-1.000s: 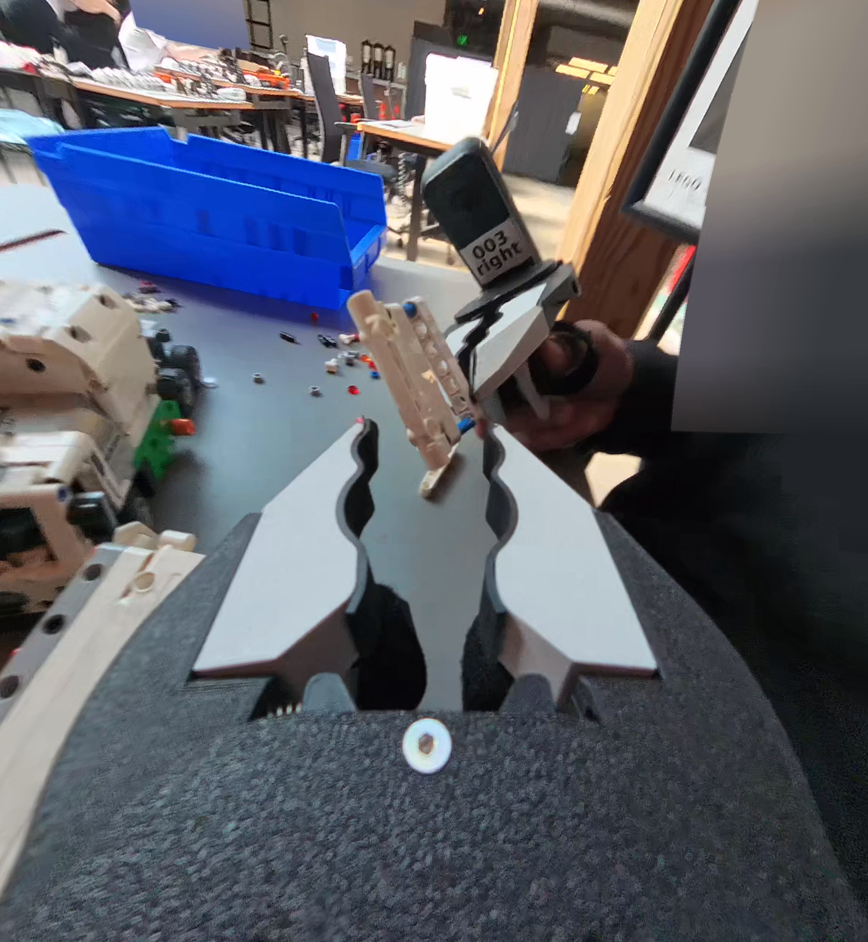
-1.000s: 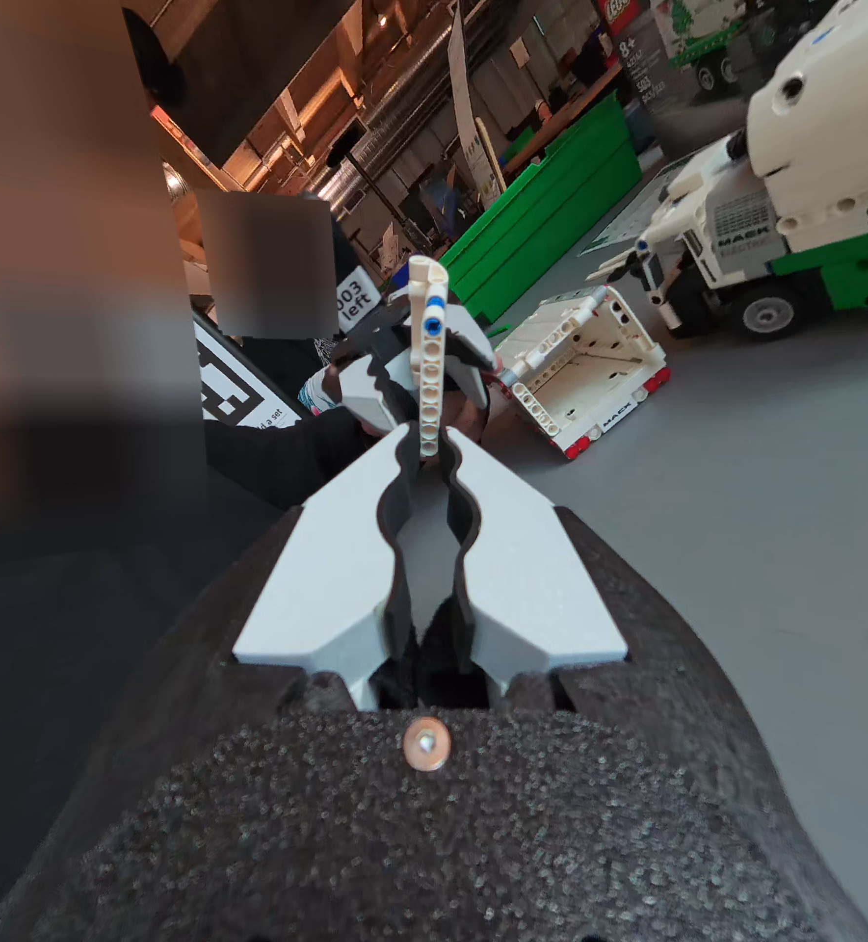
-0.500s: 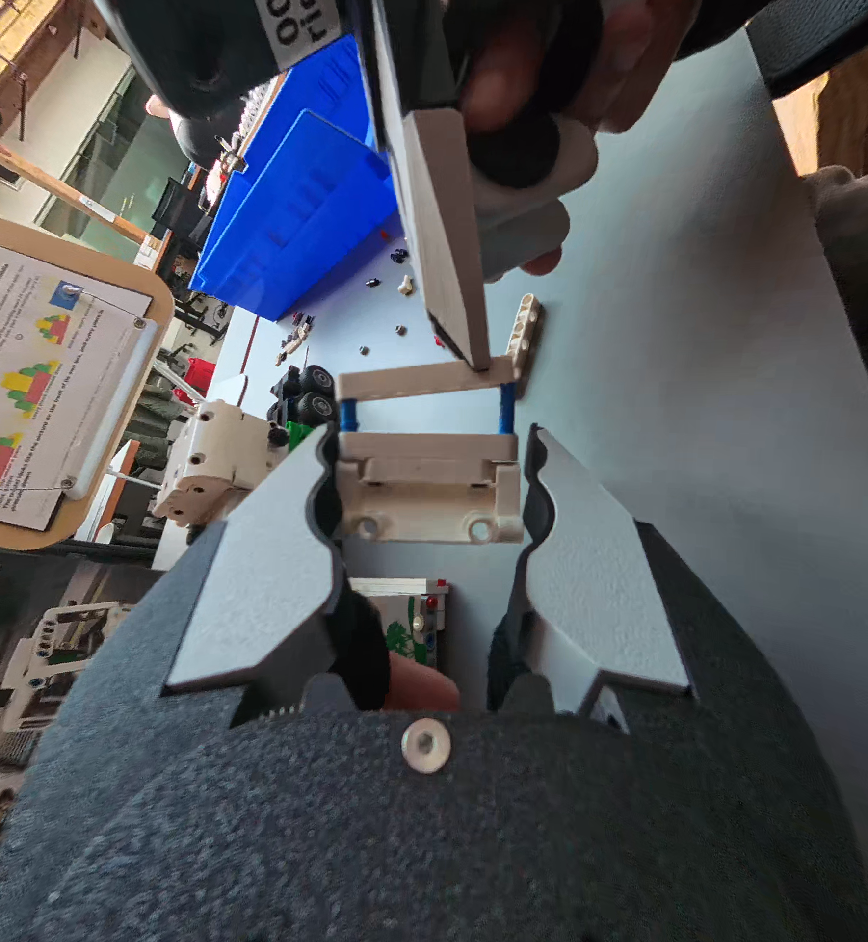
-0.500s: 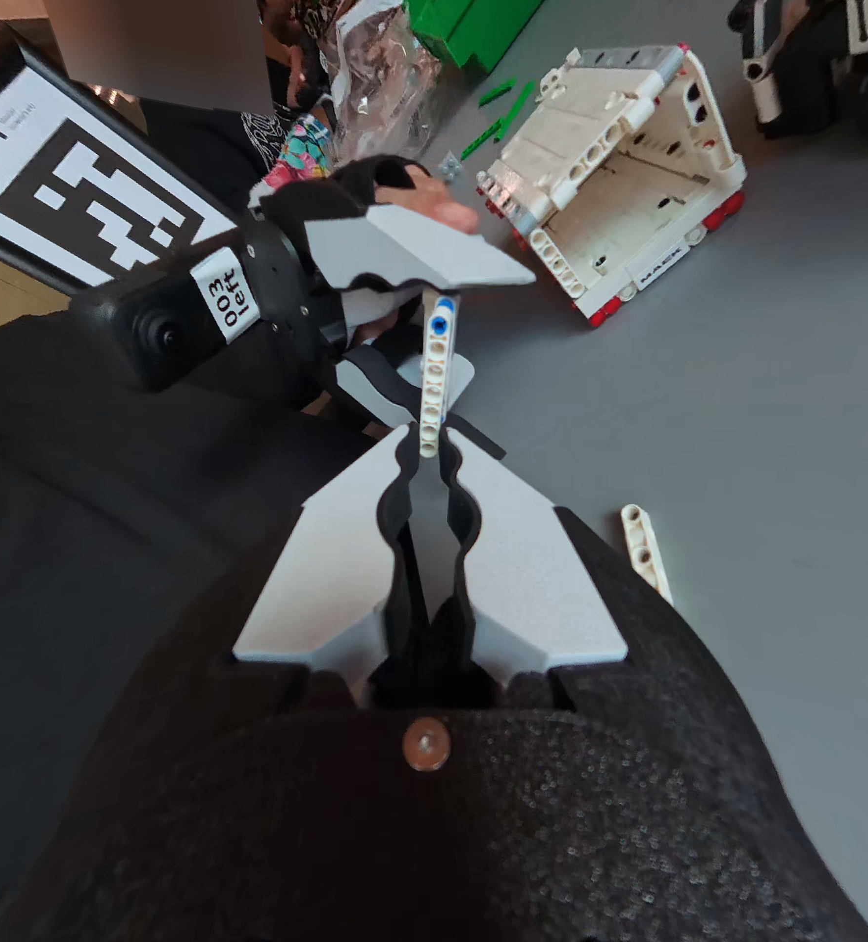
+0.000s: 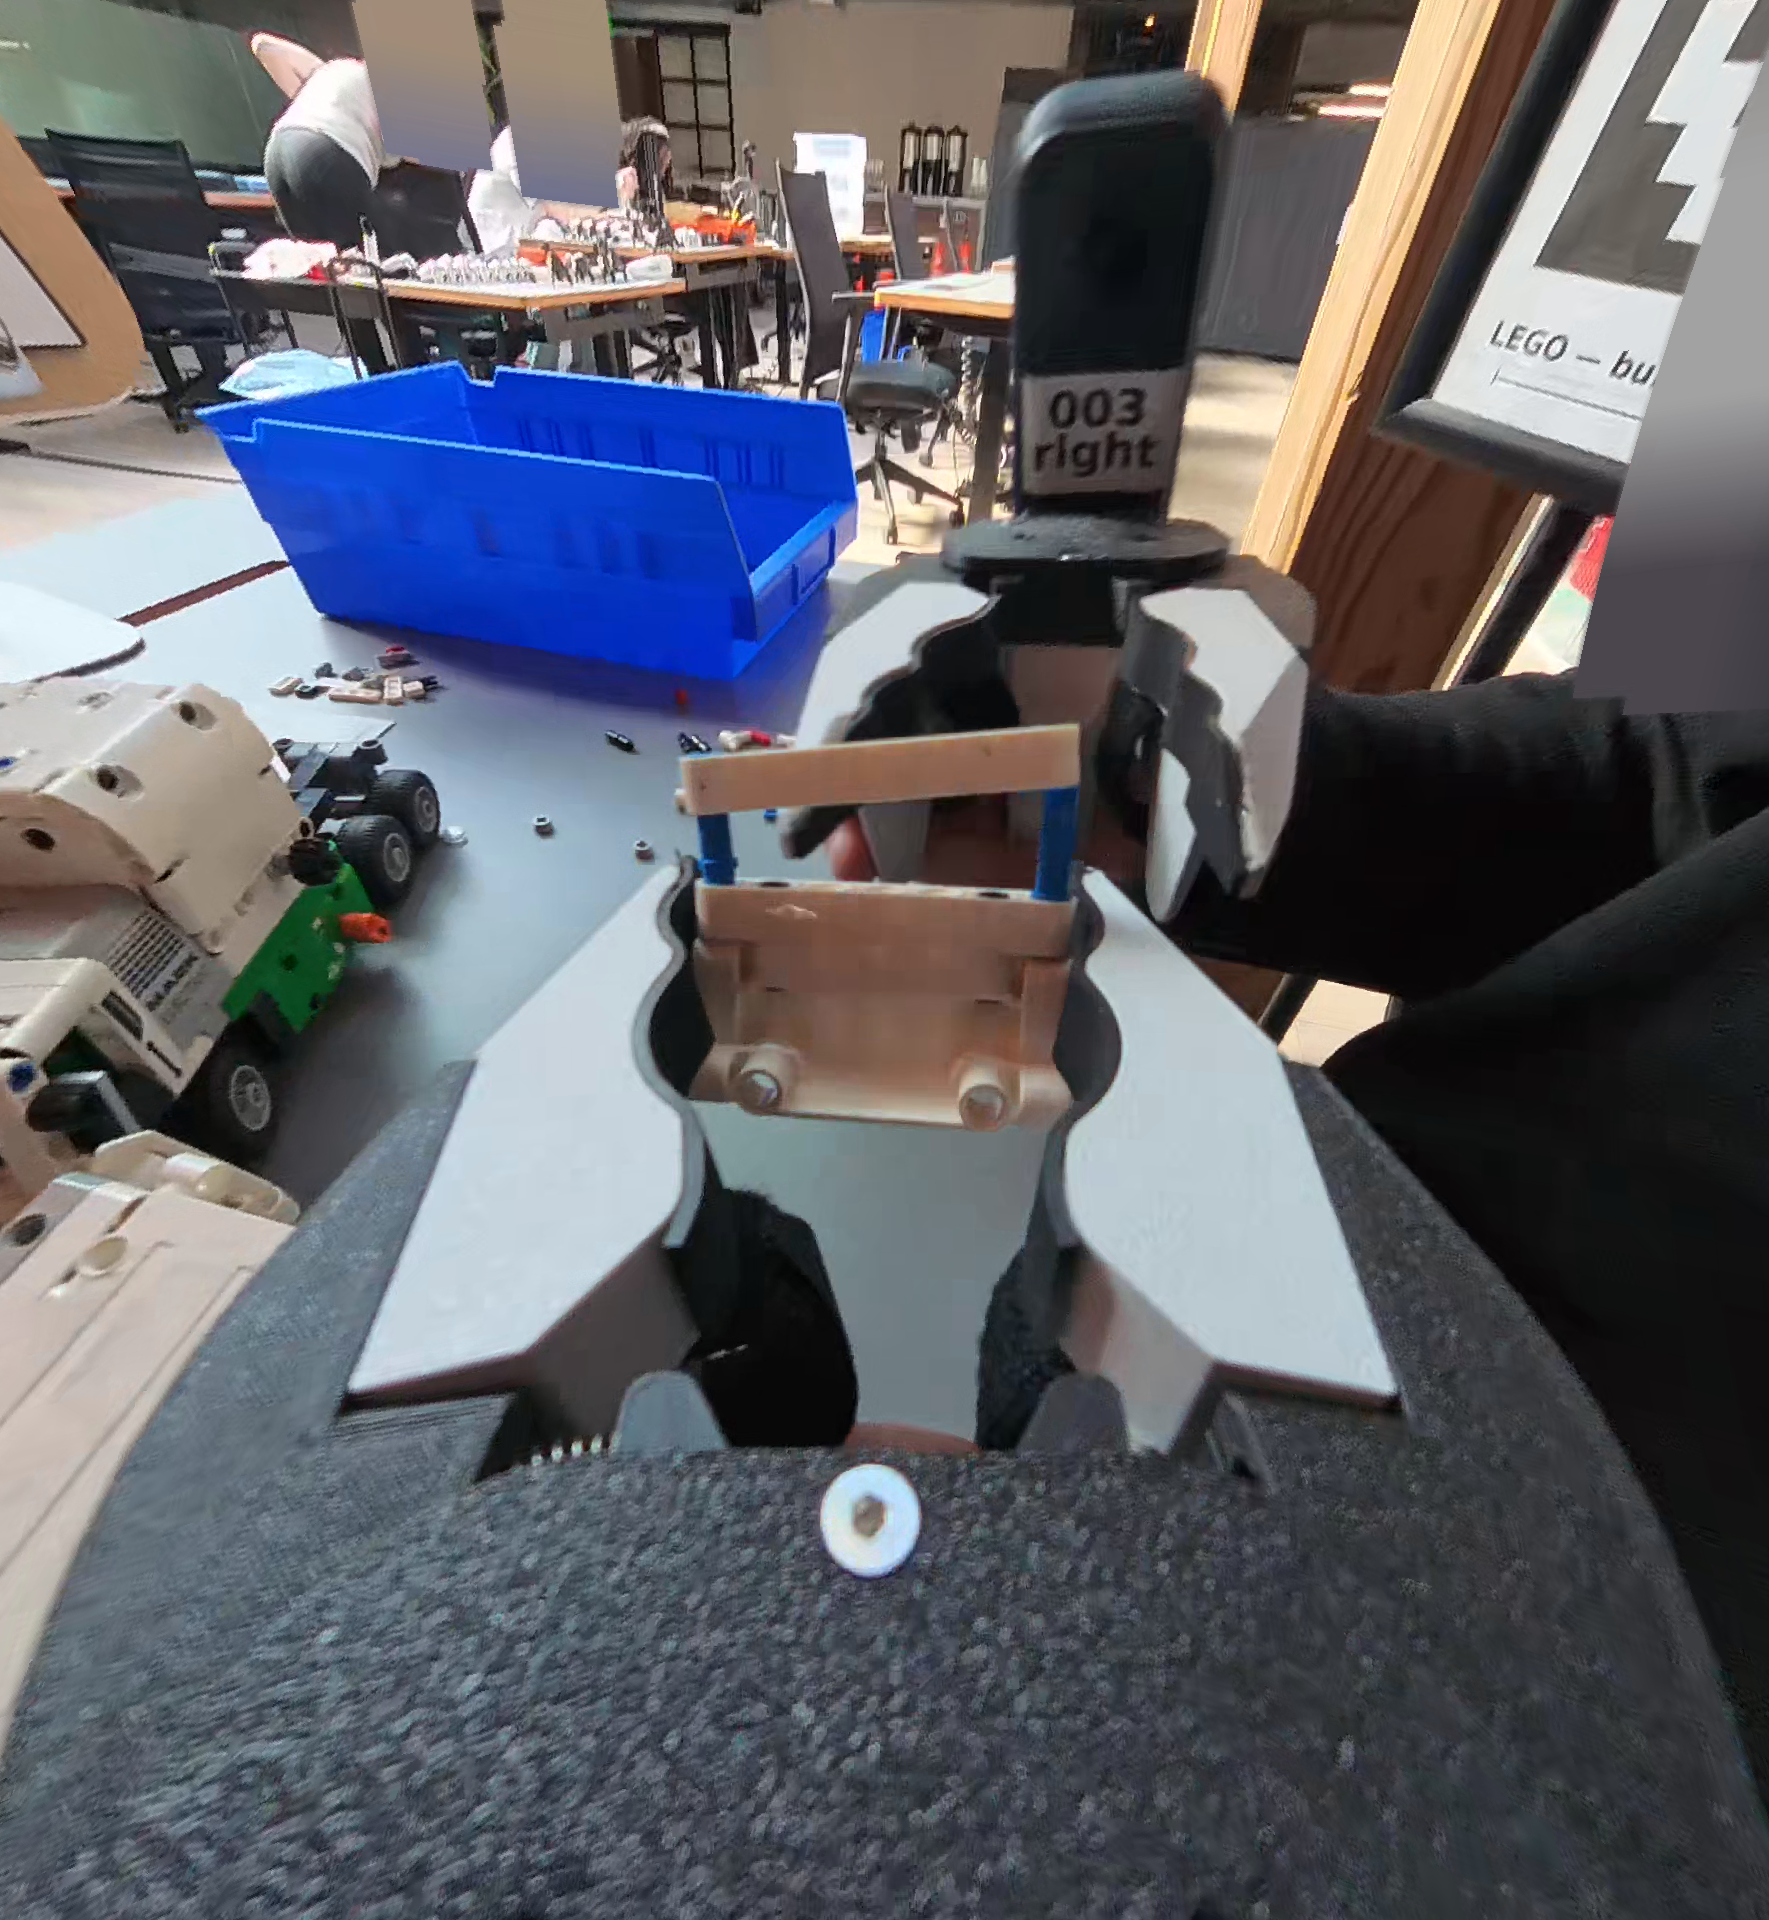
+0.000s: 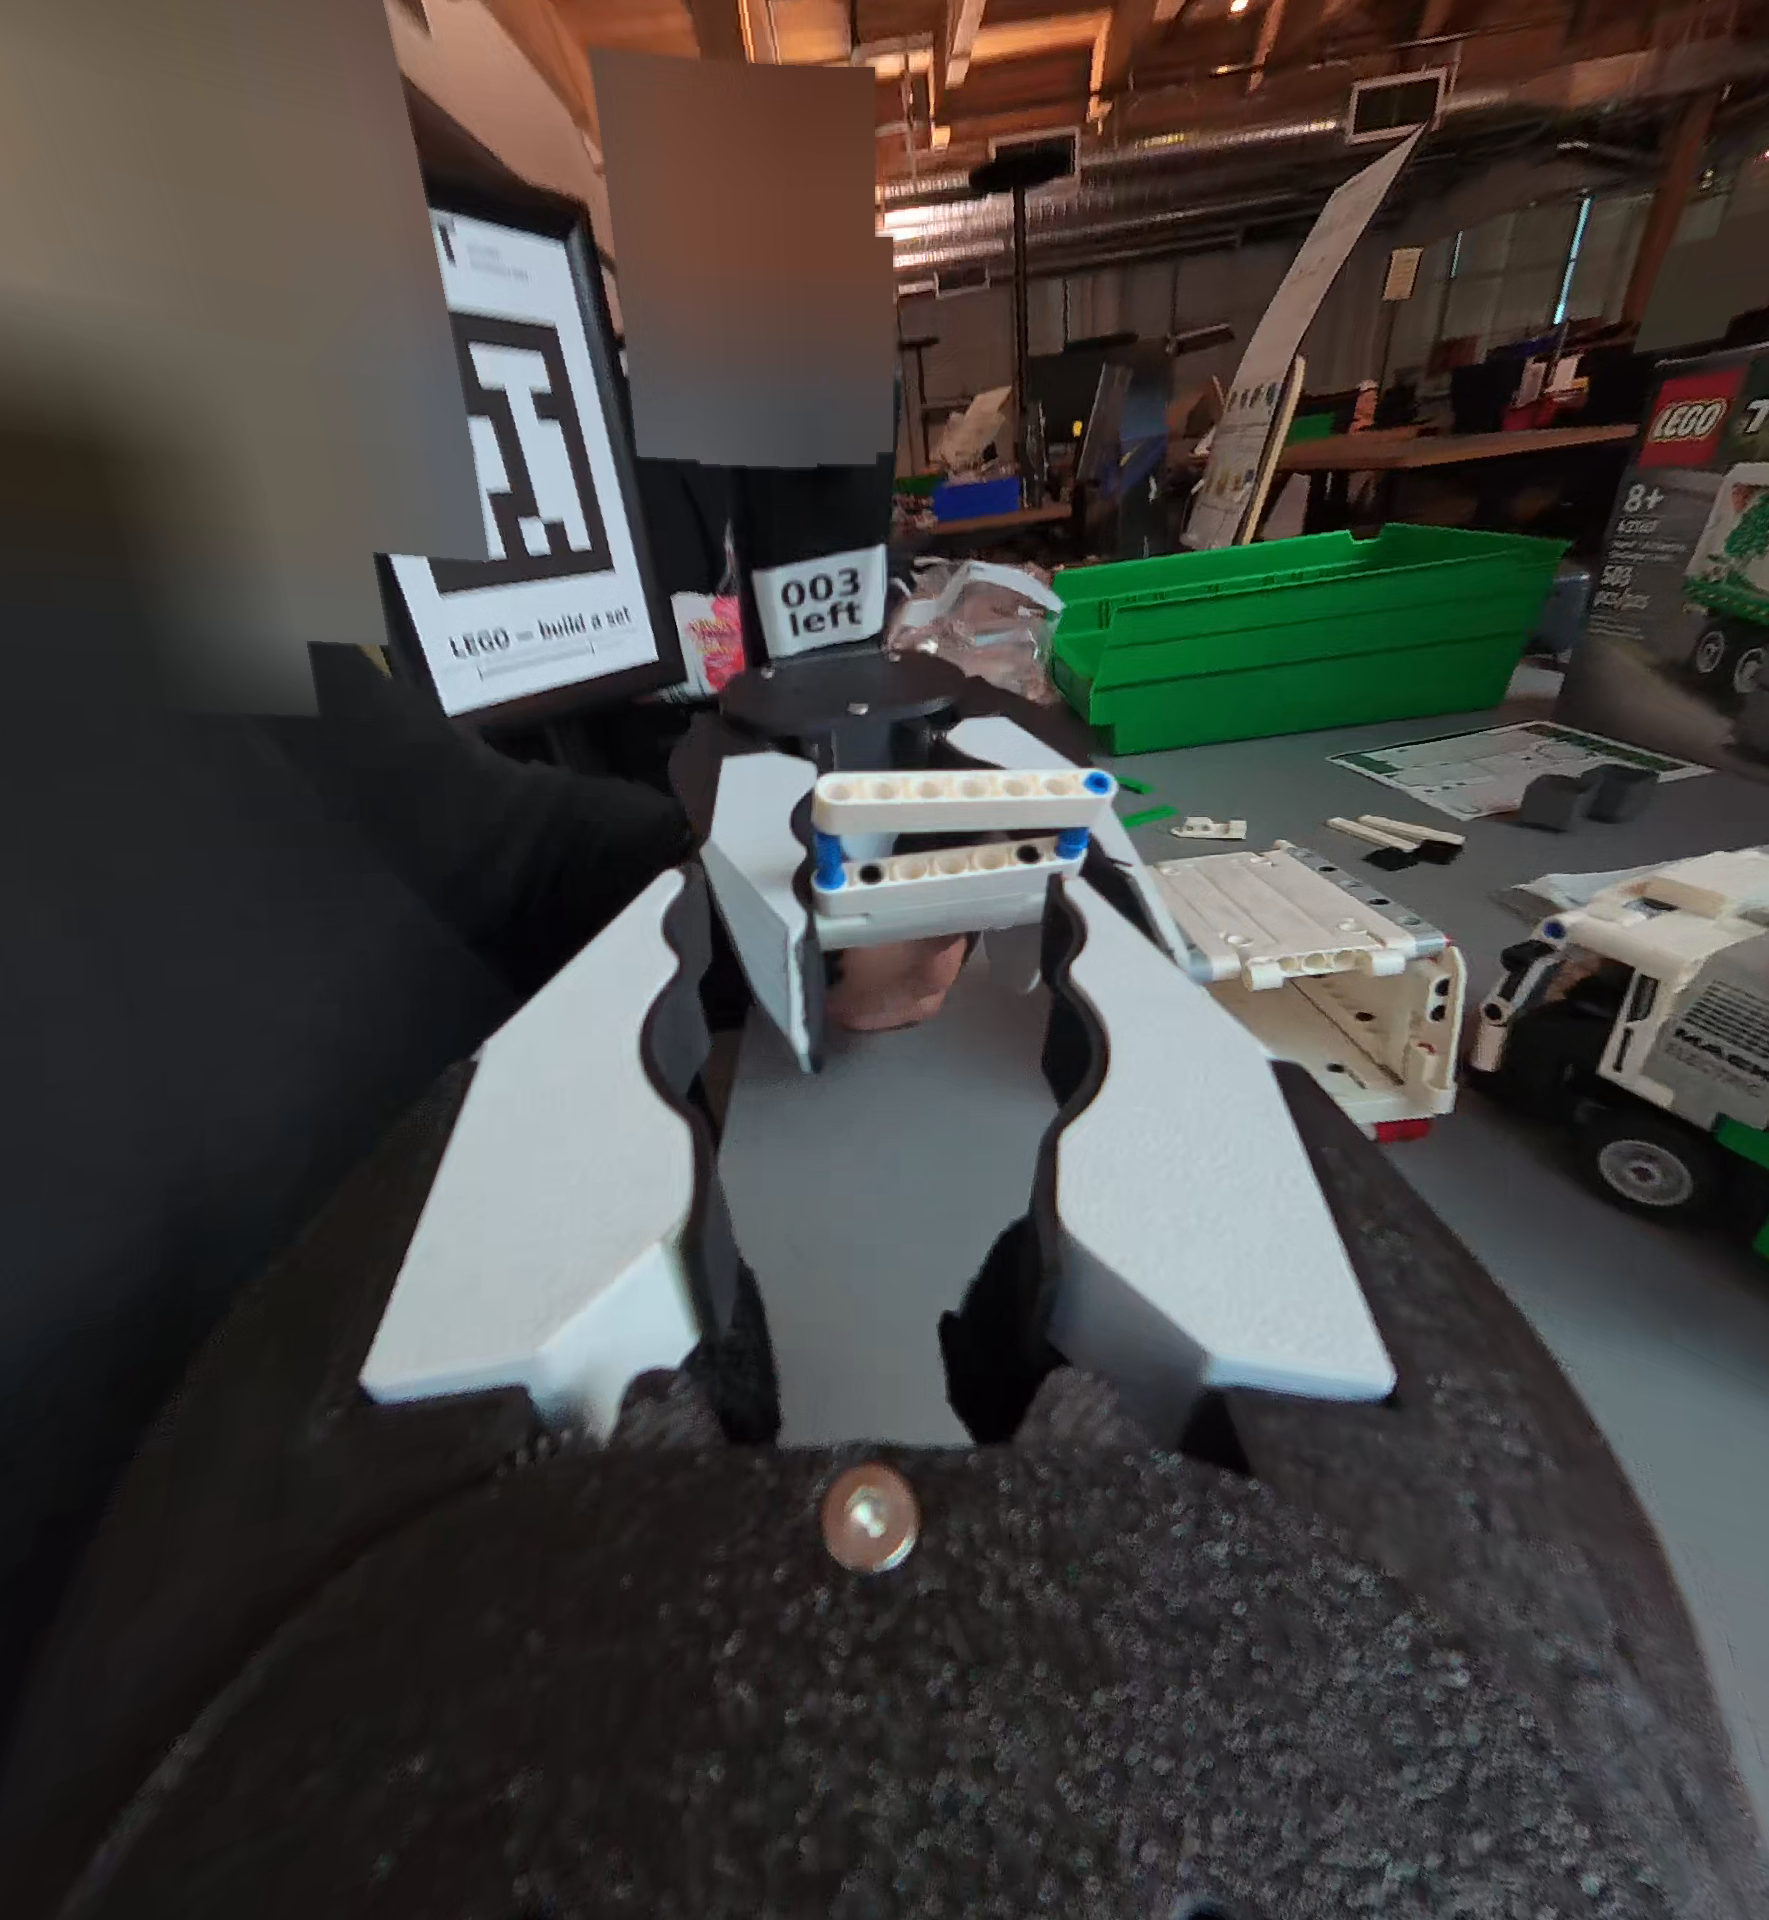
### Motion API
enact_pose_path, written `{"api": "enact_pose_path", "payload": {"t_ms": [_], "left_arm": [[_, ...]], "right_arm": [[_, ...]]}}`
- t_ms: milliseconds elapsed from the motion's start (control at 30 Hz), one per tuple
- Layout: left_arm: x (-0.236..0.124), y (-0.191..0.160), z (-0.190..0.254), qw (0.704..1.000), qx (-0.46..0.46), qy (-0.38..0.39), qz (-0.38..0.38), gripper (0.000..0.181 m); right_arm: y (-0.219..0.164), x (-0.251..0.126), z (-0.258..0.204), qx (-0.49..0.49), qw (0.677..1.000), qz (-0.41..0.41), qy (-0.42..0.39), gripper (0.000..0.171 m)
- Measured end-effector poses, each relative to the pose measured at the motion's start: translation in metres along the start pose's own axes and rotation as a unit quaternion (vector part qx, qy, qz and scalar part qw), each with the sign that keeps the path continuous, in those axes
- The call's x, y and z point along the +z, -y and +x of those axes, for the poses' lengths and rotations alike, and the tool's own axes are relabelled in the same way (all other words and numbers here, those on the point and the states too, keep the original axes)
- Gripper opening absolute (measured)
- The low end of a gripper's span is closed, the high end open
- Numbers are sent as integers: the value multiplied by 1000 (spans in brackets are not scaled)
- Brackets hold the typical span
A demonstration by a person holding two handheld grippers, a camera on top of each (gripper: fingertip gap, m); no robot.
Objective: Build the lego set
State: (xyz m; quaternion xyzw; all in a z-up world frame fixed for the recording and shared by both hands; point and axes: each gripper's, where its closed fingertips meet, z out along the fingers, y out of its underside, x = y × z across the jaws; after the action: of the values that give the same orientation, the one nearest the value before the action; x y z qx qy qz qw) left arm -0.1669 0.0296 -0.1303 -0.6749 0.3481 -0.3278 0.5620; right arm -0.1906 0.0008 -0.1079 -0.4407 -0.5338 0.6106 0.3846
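My left gripper (image 5: 885, 894) is shut on a white lego sub-assembly (image 5: 875, 997), held in the air above the grey table (image 5: 506, 935). The sub-assembly is a block with a long beam (image 5: 880, 774) standing off it on two blue pins. My right gripper (image 6: 864, 914) faces it, open and empty, with its fingertips on either side of the sub-assembly (image 6: 947, 842) and apart from it. In the left wrist view its fingers (image 5: 1223, 727) are spread wide behind the beam.
A white and green lego truck (image 5: 132, 883) stands at the left, with a blue bin (image 5: 547, 520) and loose small pieces (image 5: 360, 686) behind it. The right wrist view shows a white lego container (image 6: 1316, 987), a green bin (image 6: 1275, 644), an instruction sheet (image 6: 1514, 769) and the set's box (image 6: 1742, 540). Less than 4 cm separates the two grippers' tips.
A second ago my right gripper held the sub-assembly and my left was open. My left gripper then shut on the block. My right gripper has now let go of the beam and opened.
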Motion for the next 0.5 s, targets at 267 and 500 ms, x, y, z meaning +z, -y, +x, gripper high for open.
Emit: {"api": "enact_pose_path", "payload": {"t_ms": [267, 500], "left_arm": [[0, 0, 7, 997, -26, 32, 59, 65], [3, 6, 4, 993, -44, 75, 85, 65]], "right_arm": [[1, 9, 5, 126, 988, 80, 46, 53], [-1, 8, 4, 125, 988, 80, 39, 52]]}}
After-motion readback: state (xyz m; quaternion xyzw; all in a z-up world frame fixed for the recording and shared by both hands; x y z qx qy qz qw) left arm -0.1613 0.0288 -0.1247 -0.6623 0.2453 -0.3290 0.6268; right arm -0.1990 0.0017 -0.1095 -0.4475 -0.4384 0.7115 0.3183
